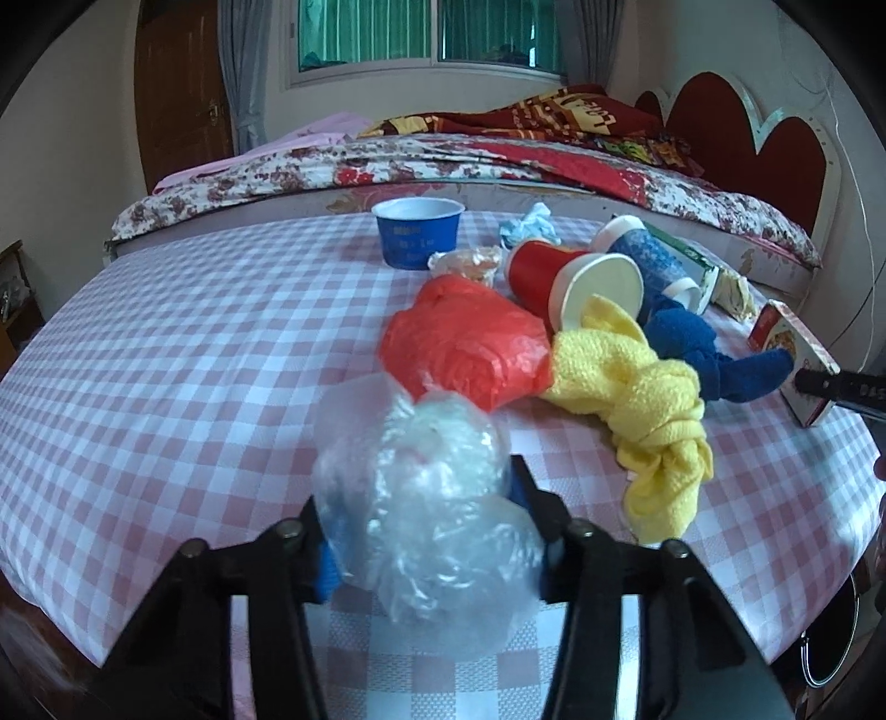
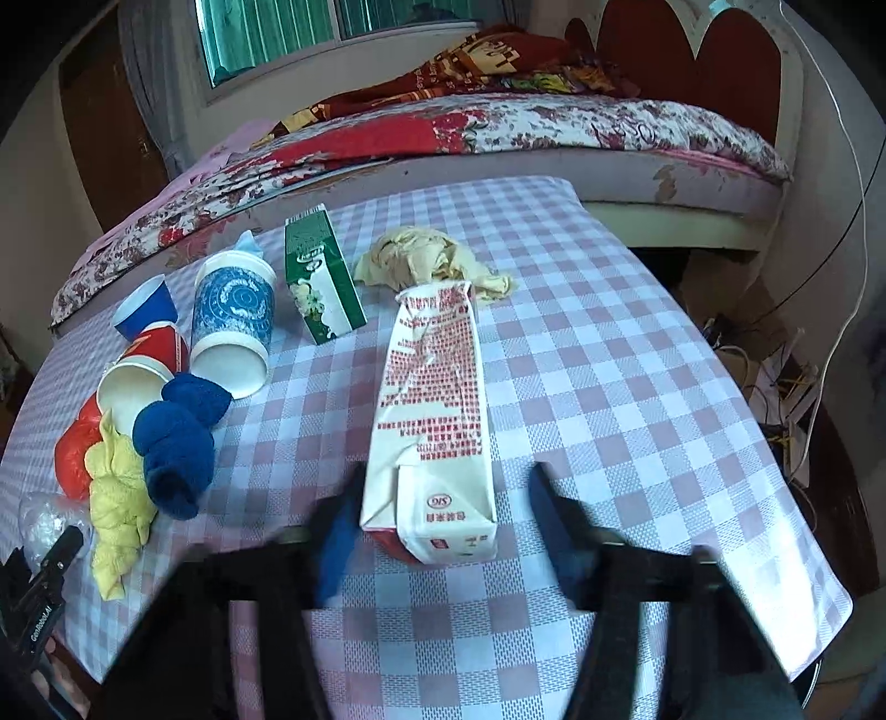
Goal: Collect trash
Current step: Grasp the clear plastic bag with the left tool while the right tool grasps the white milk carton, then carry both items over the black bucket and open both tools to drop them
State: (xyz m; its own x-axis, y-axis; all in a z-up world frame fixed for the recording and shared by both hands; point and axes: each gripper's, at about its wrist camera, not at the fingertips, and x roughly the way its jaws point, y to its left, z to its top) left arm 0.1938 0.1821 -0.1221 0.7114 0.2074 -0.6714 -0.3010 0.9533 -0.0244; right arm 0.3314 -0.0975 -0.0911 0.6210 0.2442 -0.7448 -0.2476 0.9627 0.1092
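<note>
Clear plastic wad (image 1: 432, 515) between left gripper (image 1: 426, 531) fingers

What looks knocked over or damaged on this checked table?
Two paper cups lie tipped on their sides: the red cup and the blue patterned cup. The white carton lies flat, dented and creased. Only the small blue cup stands upright. Nothing looks spilled.

Checked tablecloth (image 2: 581, 354) — floral bed (image 1: 498, 160) behind

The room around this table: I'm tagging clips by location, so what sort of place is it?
Most likely a home bedroom: a bed with floral bedding and a red heart-shaped headboard stands behind the checked table, with a curtained window.
</note>
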